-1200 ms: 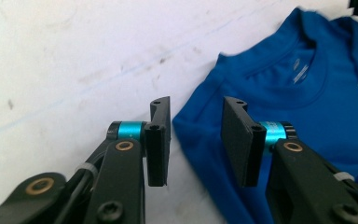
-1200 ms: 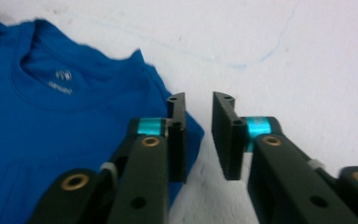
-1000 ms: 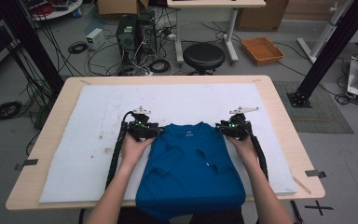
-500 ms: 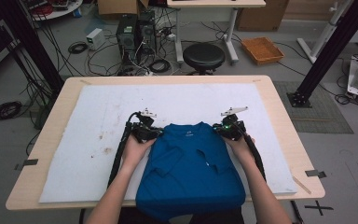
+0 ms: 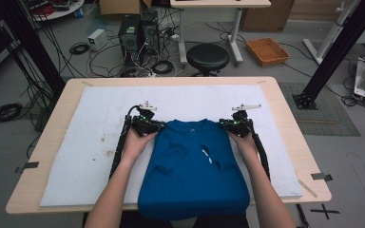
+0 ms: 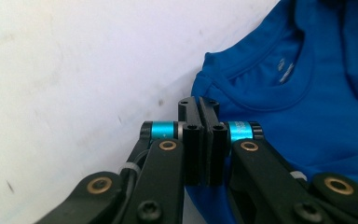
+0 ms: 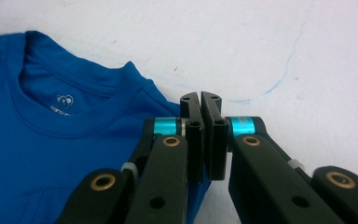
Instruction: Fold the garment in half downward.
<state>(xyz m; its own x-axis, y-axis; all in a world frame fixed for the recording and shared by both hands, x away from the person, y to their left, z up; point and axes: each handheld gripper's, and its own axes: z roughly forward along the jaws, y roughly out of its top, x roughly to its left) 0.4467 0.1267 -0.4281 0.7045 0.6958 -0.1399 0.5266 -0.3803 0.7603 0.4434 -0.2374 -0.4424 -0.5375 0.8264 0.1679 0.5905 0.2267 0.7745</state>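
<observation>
Pinching the left shoulder of the blue shirt point(image 5: 195, 166) in my left tongs point(image 5: 155, 125), jaws pressed together on the fabric, I am clamping its right shoulder in my right tongs point(image 5: 226, 124); the collar point(image 7: 70, 112) is lying between them on the white mat point(image 5: 85, 142).

A pale wooden worktop point(image 5: 285, 118) carries a white mat point(image 5: 90, 142) marked with dark specks toward its left edge. Beyond the far edge, on a grey floor point(image 5: 9, 142), stand a round black stool point(image 5: 207, 57), computer towers point(image 5: 138, 31) amid tangled cables point(image 5: 81, 47), a small white box point(image 5: 96, 38) and an orange tray point(image 5: 268, 50). Black frame posts point(image 5: 340, 47) rise at both sides, and a dark floor mat point(image 5: 328, 114) lies off the right edge.
</observation>
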